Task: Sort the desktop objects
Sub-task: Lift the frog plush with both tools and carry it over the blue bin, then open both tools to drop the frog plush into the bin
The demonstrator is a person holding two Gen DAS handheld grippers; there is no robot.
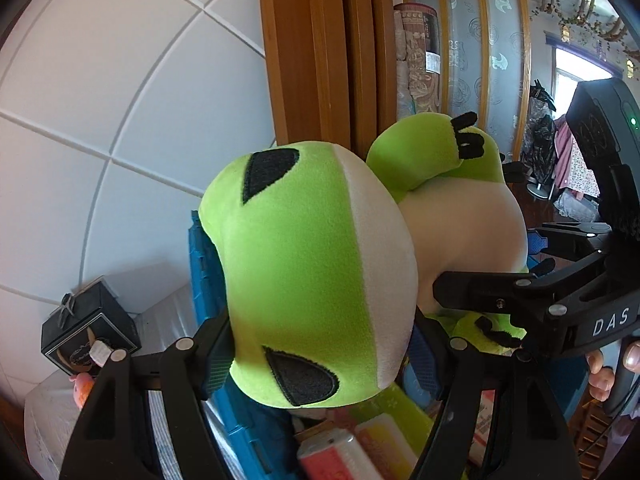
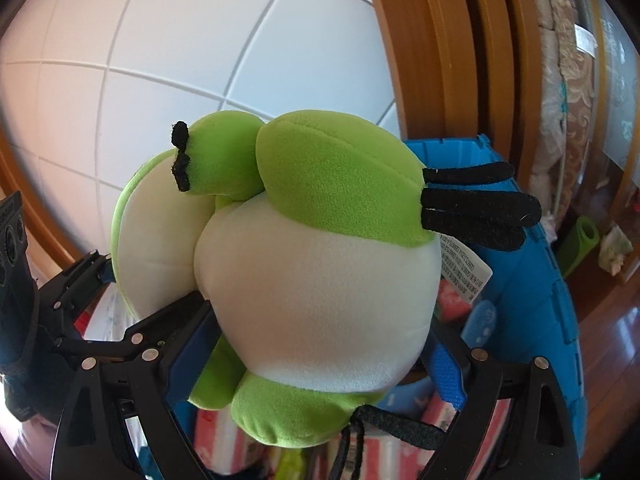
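Observation:
A green and white plush frog (image 1: 304, 276) with black eyes and black toes is held up in the air by both grippers. My left gripper (image 1: 320, 356) is shut on the frog's head, its blue pads pressing both sides. My right gripper (image 2: 316, 352) is shut on the frog's white belly (image 2: 320, 304); it also shows in the left wrist view (image 1: 500, 300) at the right. The frog hangs above a blue plastic bin (image 2: 532, 280), which also shows behind the frog in the left wrist view (image 1: 208, 280).
The blue bin holds pink, yellow and white packets (image 1: 360, 448). A small black gift box (image 1: 88, 332) stands on a white surface at the left. A white panelled wall (image 1: 100, 100) and a brown wooden door frame (image 1: 320, 52) stand behind.

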